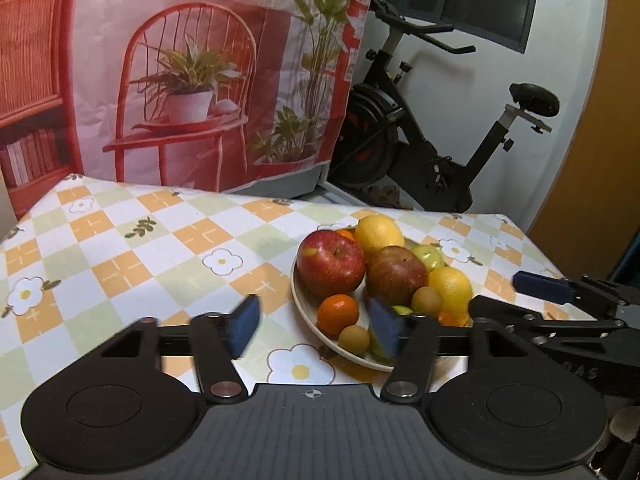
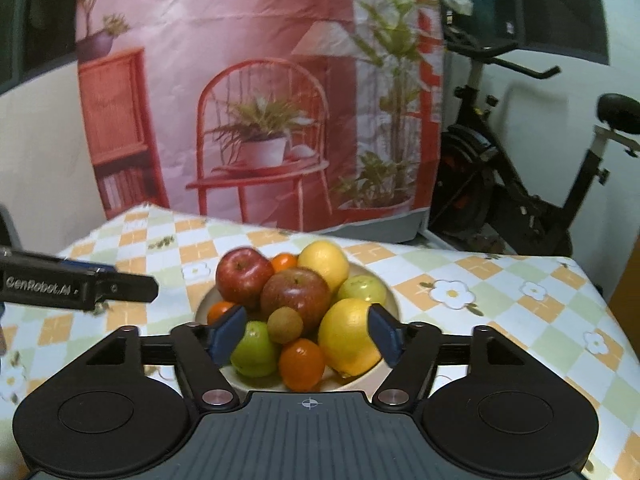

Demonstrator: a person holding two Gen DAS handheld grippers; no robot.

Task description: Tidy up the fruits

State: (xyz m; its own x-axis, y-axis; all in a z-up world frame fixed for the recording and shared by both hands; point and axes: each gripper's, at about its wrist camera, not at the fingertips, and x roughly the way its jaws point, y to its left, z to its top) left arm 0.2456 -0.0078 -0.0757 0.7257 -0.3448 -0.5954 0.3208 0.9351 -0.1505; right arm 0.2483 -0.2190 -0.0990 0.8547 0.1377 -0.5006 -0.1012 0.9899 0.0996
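1. My right gripper is spread and empty, the plate of fruit straight ahead below it.
2. My left gripper is spread and empty; the plate lies ahead-right, so right is nearer.

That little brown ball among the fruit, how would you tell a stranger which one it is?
Find the round cream plate piled with fruit on the checked, flowered tablecloth. In the right wrist view, the small fuzzy brown round fruit sits mid-pile, just in front of the dark red apple. It is dull and tan; its neighbours are bigger, glossy and brightly coloured.
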